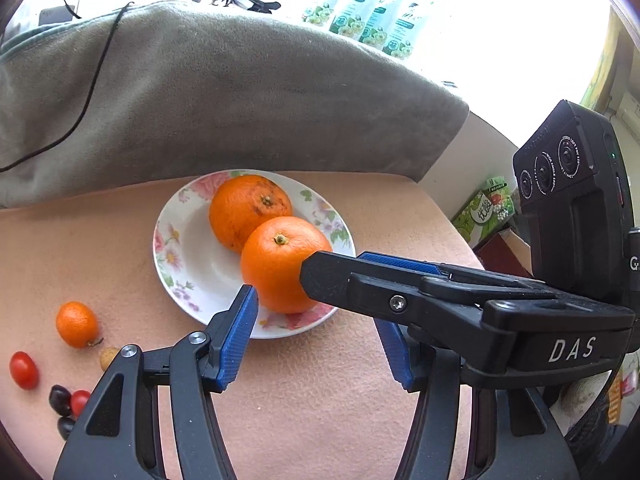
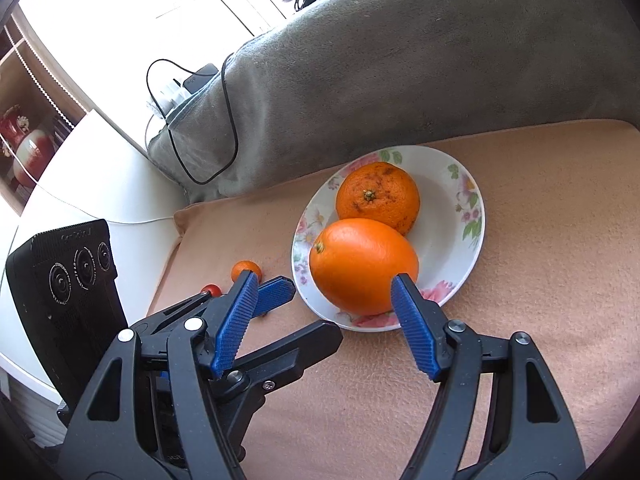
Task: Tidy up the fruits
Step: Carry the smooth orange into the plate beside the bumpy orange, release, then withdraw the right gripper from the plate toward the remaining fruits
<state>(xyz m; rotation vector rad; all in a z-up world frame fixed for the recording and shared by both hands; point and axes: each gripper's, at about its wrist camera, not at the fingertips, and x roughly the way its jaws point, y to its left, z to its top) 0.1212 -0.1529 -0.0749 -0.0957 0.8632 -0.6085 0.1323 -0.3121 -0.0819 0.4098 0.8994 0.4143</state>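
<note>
A white floral plate (image 1: 182, 256) (image 2: 452, 240) on a peach cloth holds two oranges: a speckled one (image 1: 248, 210) (image 2: 378, 196) at the back and a smooth one (image 1: 282, 264) (image 2: 362, 266) in front. My left gripper (image 1: 316, 340) is open and empty, just short of the smooth orange. My right gripper (image 2: 324, 320) is open and empty too, its jaws near that orange; it crosses the left wrist view from the right. A small mandarin (image 1: 76, 324) (image 2: 246, 270), cherry tomatoes (image 1: 24, 370) (image 2: 212, 290) and dark grapes (image 1: 60, 400) lie left of the plate.
A grey blanket (image 1: 240, 92) (image 2: 400, 60) with a black cable (image 1: 96, 76) rises behind the cloth. A small tan fruit (image 1: 109, 357) lies by the mandarin. Green packets (image 1: 360, 12) stand far back. A white table (image 2: 80, 184) lies left of the cloth.
</note>
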